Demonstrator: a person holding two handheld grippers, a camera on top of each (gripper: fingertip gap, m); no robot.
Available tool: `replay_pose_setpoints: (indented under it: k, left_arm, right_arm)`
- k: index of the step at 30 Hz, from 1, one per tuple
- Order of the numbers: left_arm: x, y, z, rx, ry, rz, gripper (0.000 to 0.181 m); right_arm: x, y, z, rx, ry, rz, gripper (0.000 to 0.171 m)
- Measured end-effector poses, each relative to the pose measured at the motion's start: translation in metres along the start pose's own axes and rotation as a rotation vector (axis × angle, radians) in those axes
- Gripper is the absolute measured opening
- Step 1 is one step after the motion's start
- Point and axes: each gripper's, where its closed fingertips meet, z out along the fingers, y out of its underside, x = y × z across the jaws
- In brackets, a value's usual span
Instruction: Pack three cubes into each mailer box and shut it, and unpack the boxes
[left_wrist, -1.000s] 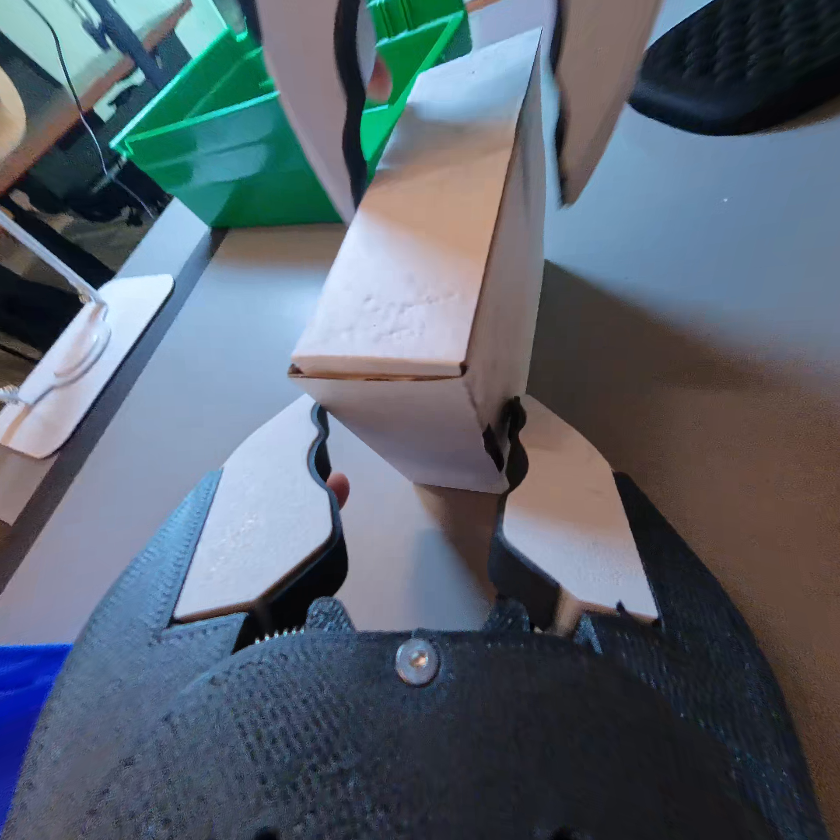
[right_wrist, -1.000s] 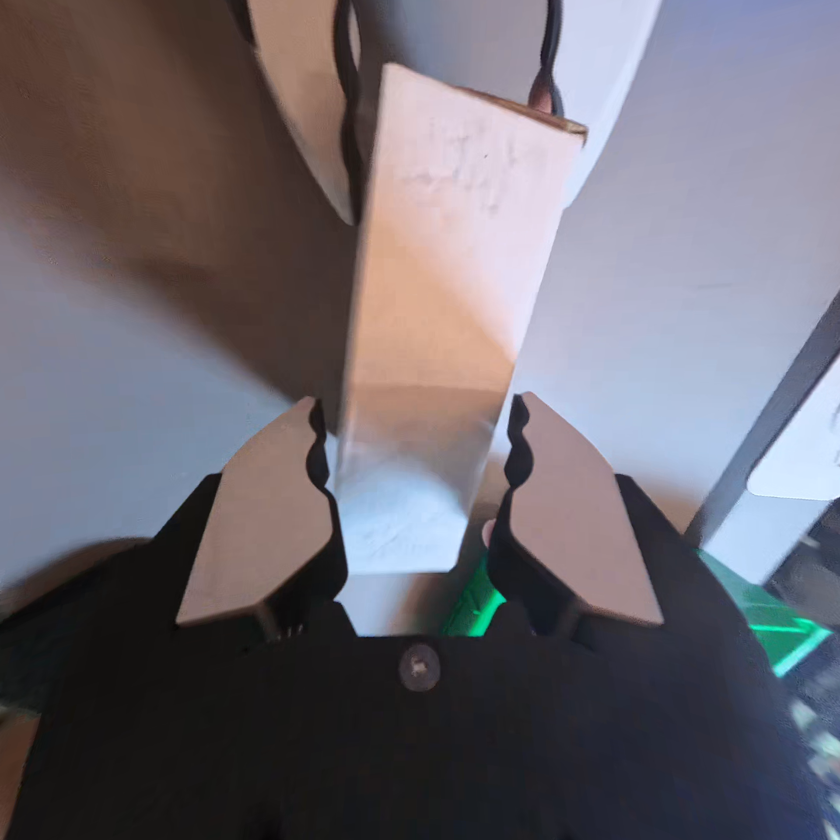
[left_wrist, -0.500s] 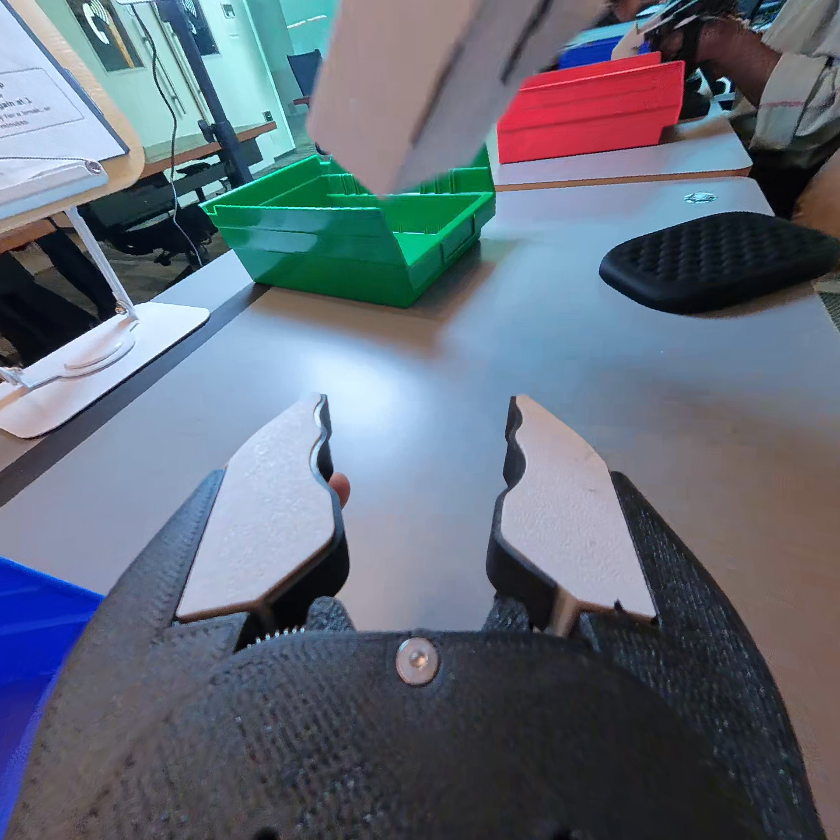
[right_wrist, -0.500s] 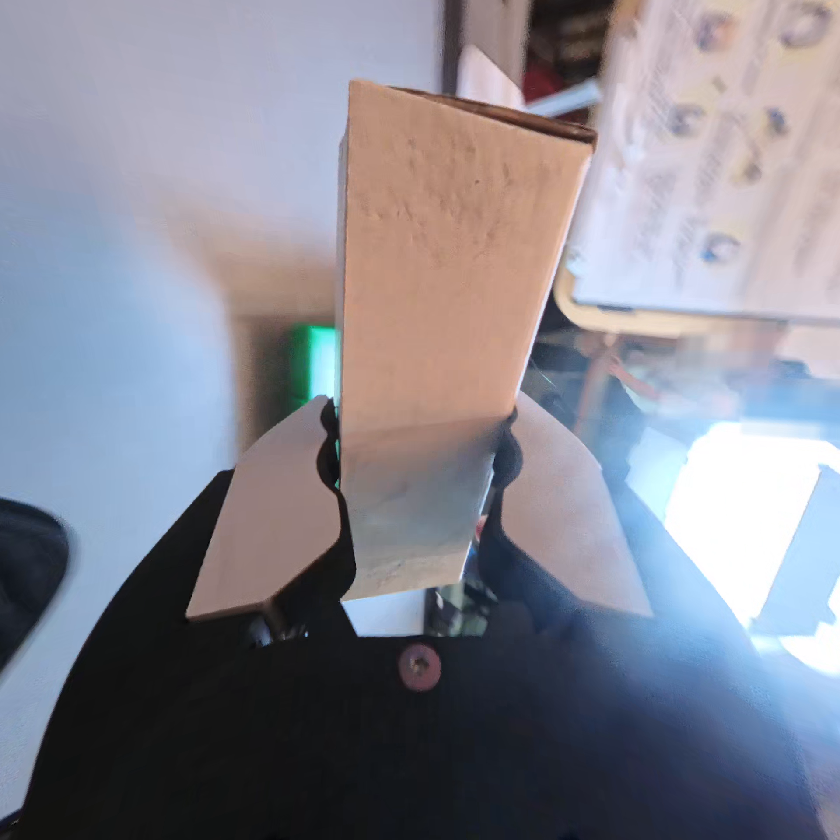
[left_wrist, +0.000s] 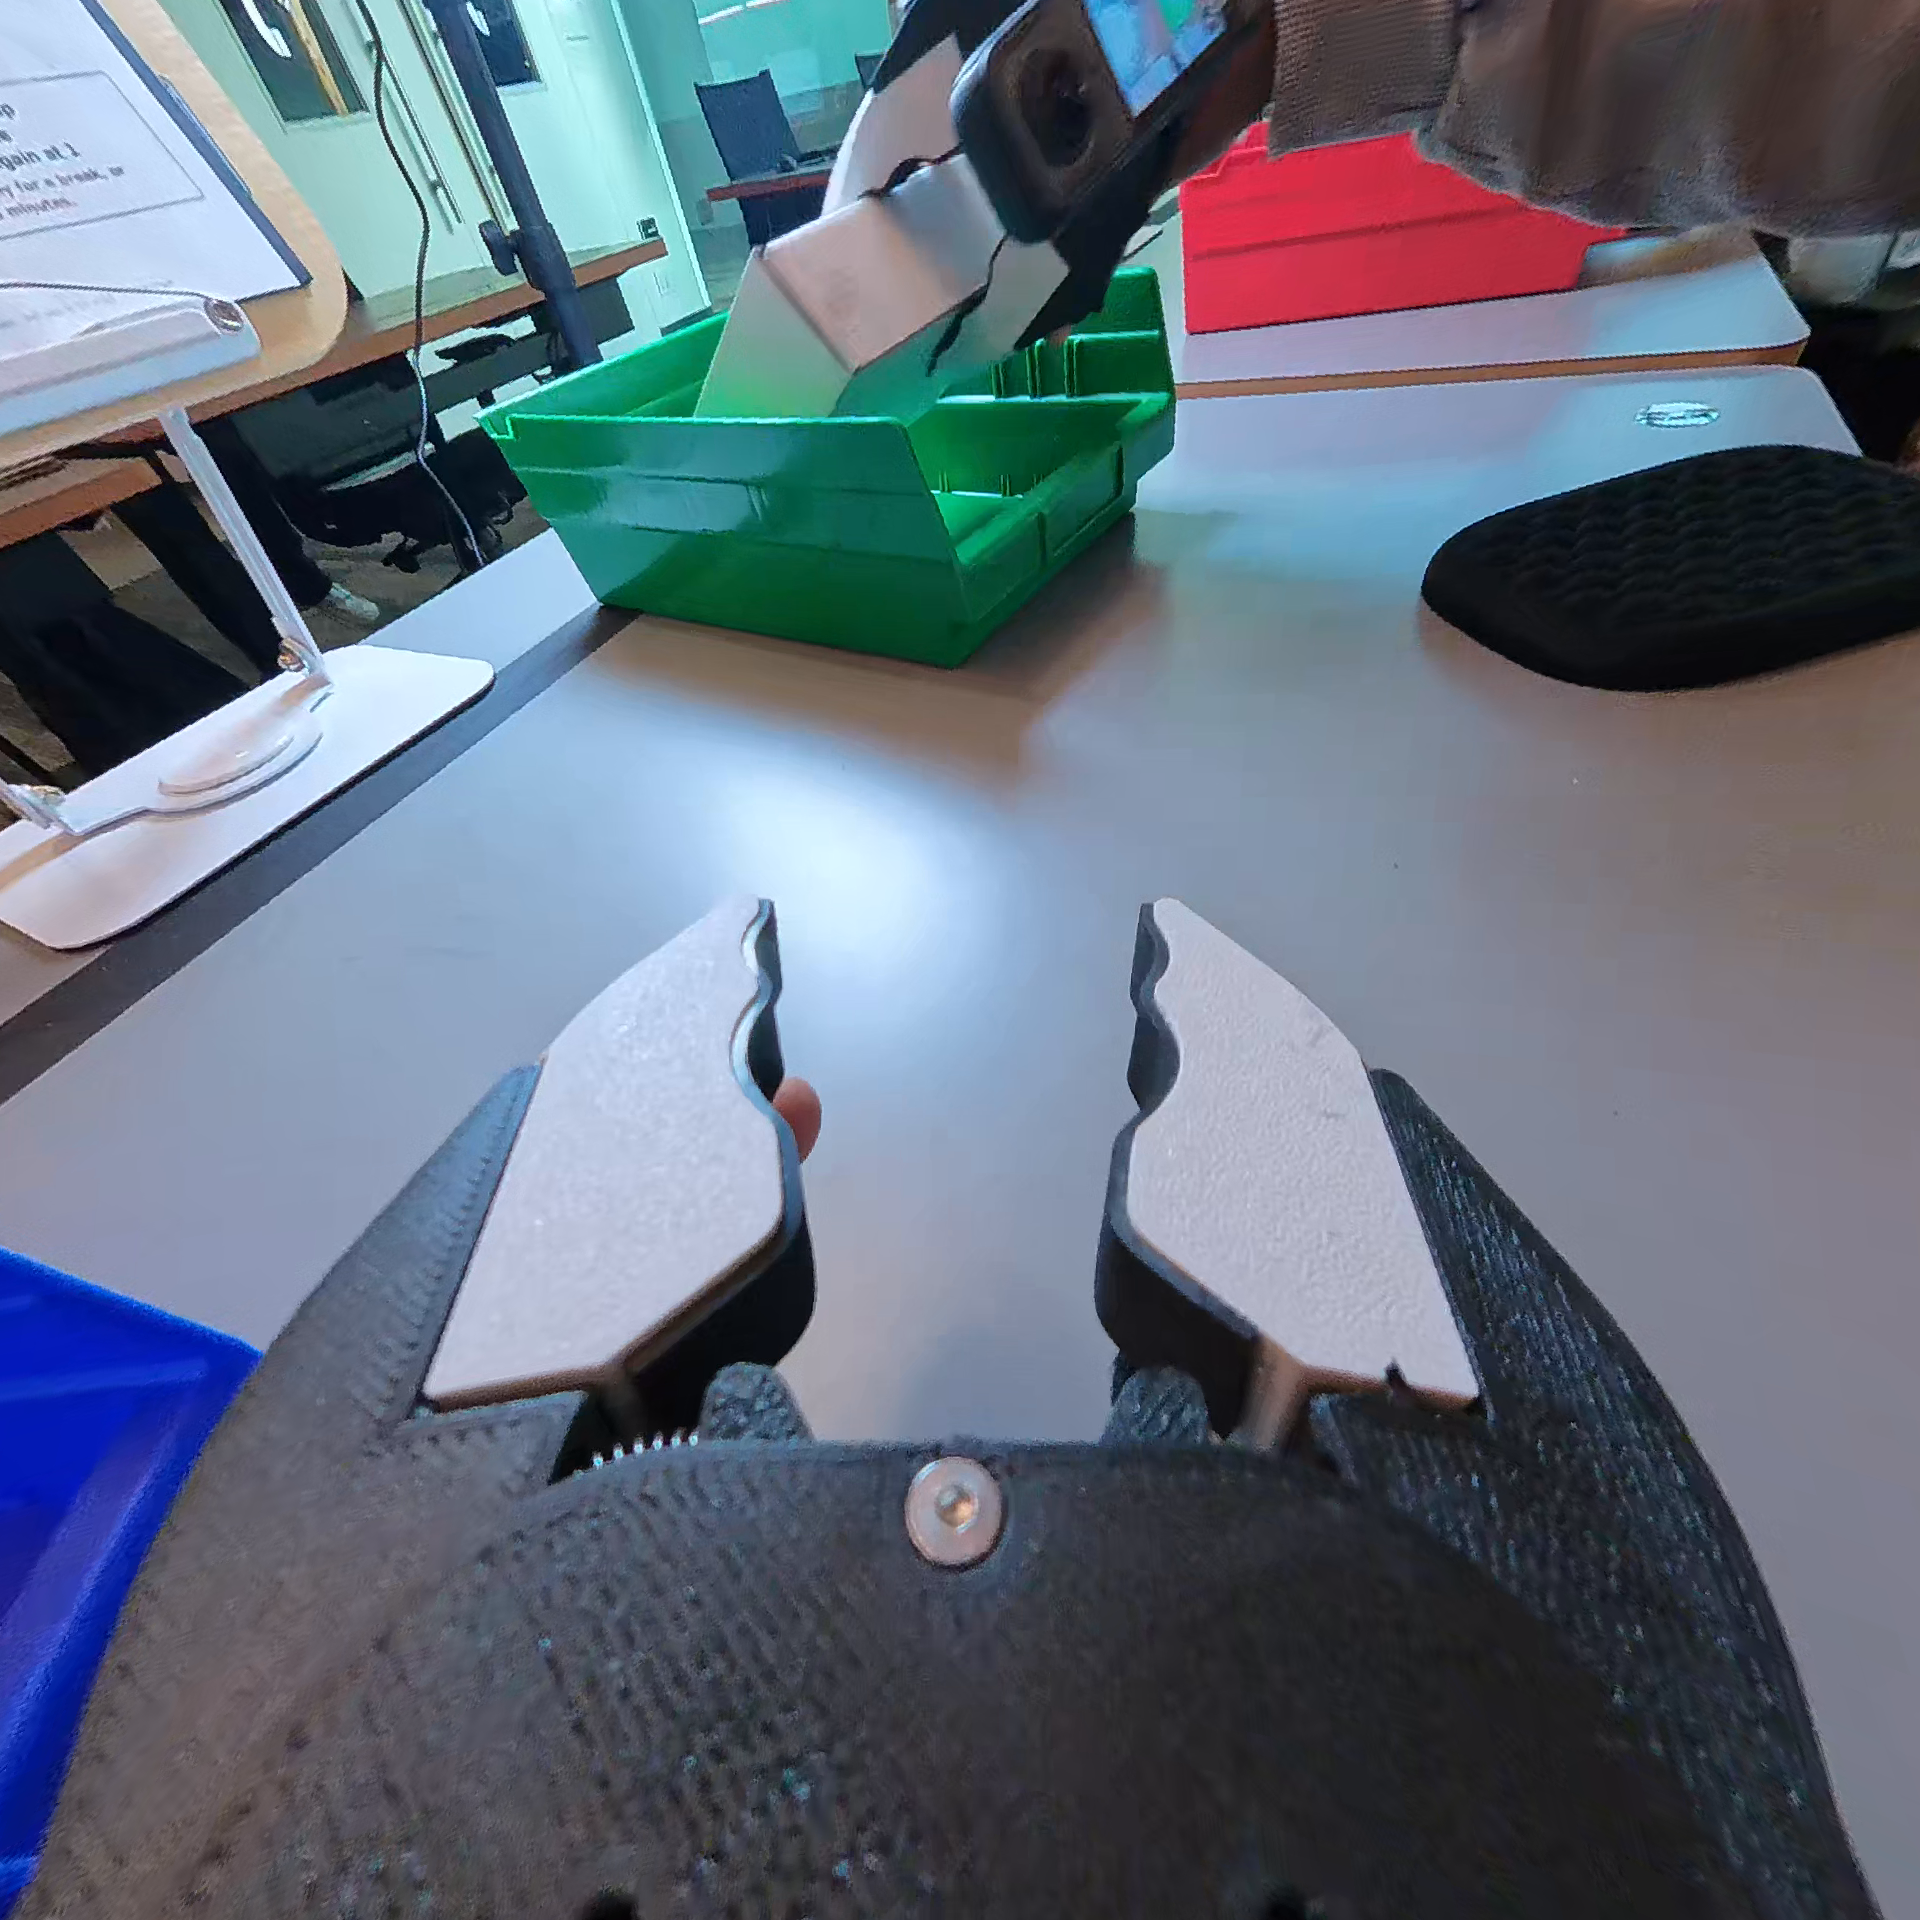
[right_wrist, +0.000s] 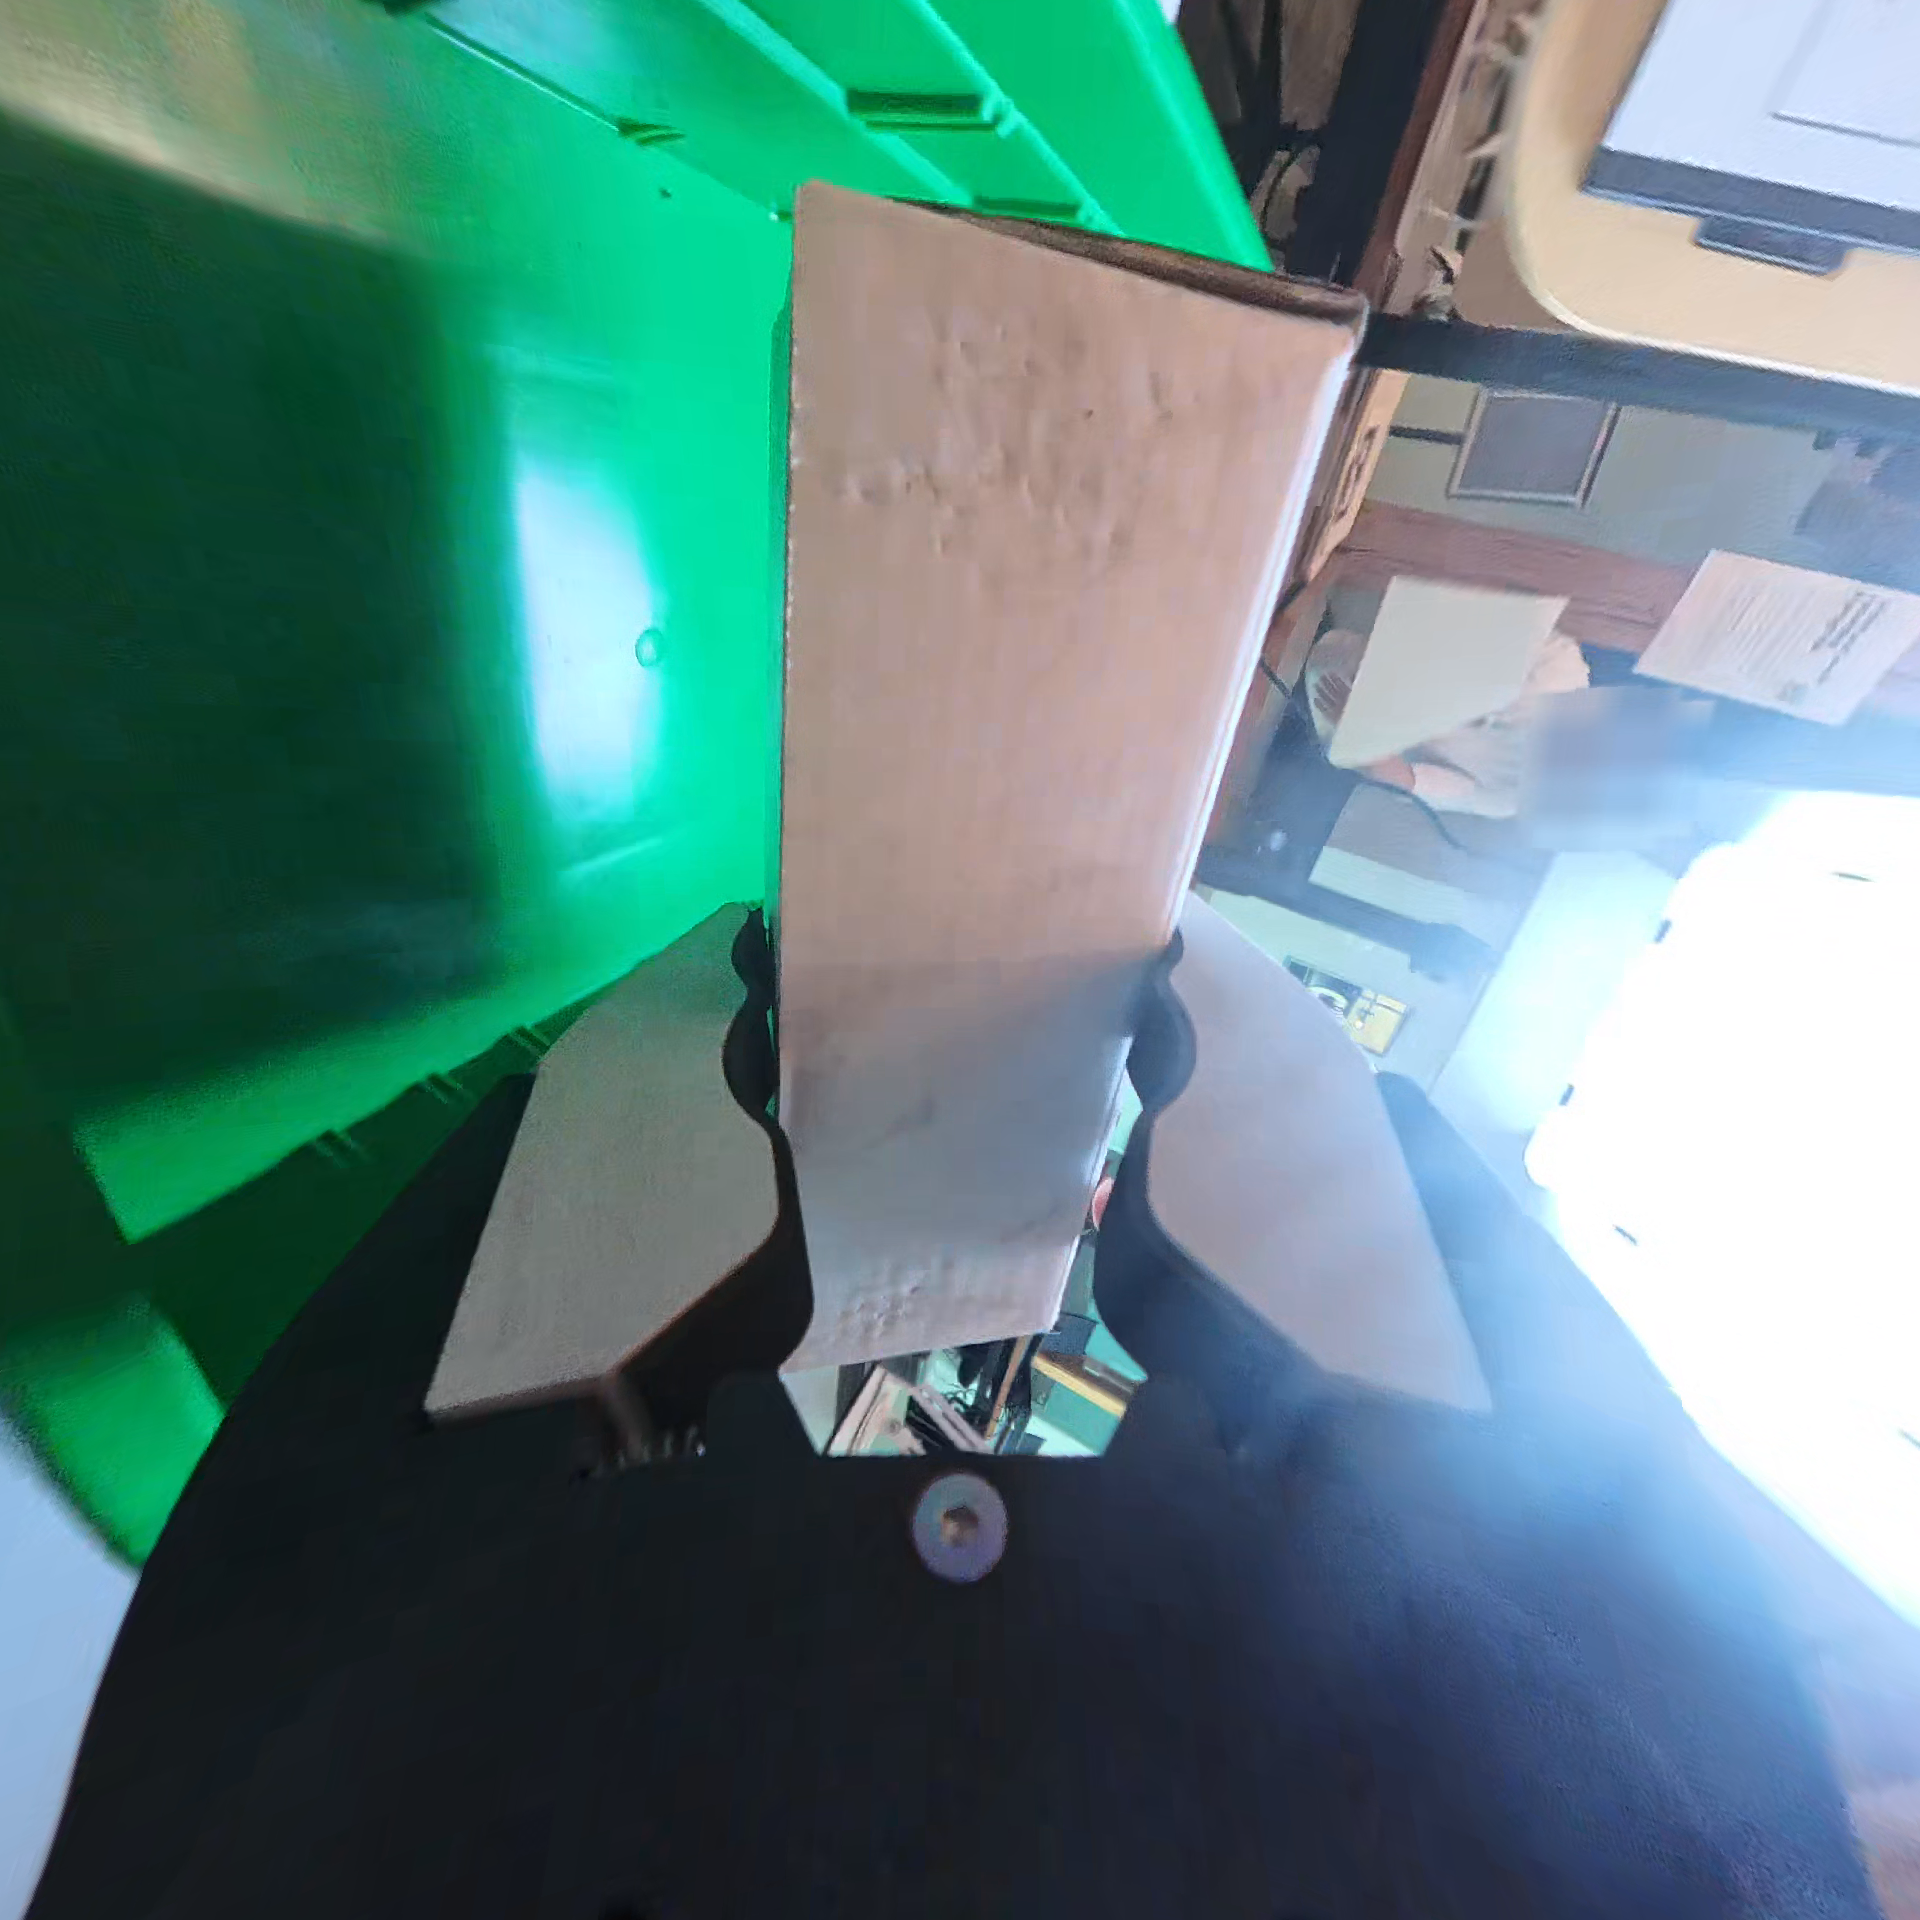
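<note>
My left gripper (left_wrist: 954, 1023) sits low over the grey tabletop (left_wrist: 1299, 831), jaws apart, nothing between them. Blue bin (left_wrist: 73, 1455) corner at my near left. White stand base (left_wrist: 239, 769) on the left edge of the tabletop, black textured pad (left_wrist: 1683, 566) on the right. Farther out, green bin (left_wrist: 831, 540) on the tabletop. My right gripper (right_wrist: 956, 1023) has its jaws clamped on the closed mailer box (right_wrist: 997, 675), gripping the sides of its near end. In the left wrist view the mailer box (left_wrist: 831, 312) is tilted, its lower corner dipping below the green bin's rim; can't tell if it touches the bin floor. Right wrist view is blurred, green bin (right_wrist: 364, 520) fills the left side. Red bin (left_wrist: 1351, 249) on the next desk beyond.
</note>
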Motion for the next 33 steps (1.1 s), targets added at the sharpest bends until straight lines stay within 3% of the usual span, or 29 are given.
replay_pose_setpoints:
  k: [5,7,12,15,18,25,33]
  left_arm:
    - [-0.002,0.01,0.002,-0.033,-0.003,0.025,0.065]
    - [-0.004,0.01,0.0,-0.031,-0.006,0.019,0.065]
    - [-0.008,0.013,0.0,-0.031,0.001,-0.012,0.065]
    - [-0.008,0.014,0.0,-0.038,0.003,-0.005,0.065]
    - [-0.007,0.016,0.0,-0.048,-0.001,0.01,0.065]
    - [-0.008,0.016,0.0,-0.056,-0.019,0.033,0.063]
    - [-0.013,0.018,-0.001,-0.062,-0.044,0.024,0.062]
  right_arm:
    - [-0.014,-0.007,0.04,-0.049,-0.057,-0.029,0.069]
    - [-0.02,-0.007,0.047,-0.064,-0.116,0.0,0.083]
    - [-0.035,-0.019,0.03,-0.03,-0.328,0.038,0.092]
    - [-0.054,-0.027,0.013,0.006,-0.526,0.087,0.09]
    - [-0.062,-0.03,0.009,0.01,-0.608,0.077,0.08]
    - [-0.06,-0.042,0.026,0.043,-0.613,0.128,0.069]
    - [-0.035,-0.038,0.073,0.025,-0.53,0.175,0.062]
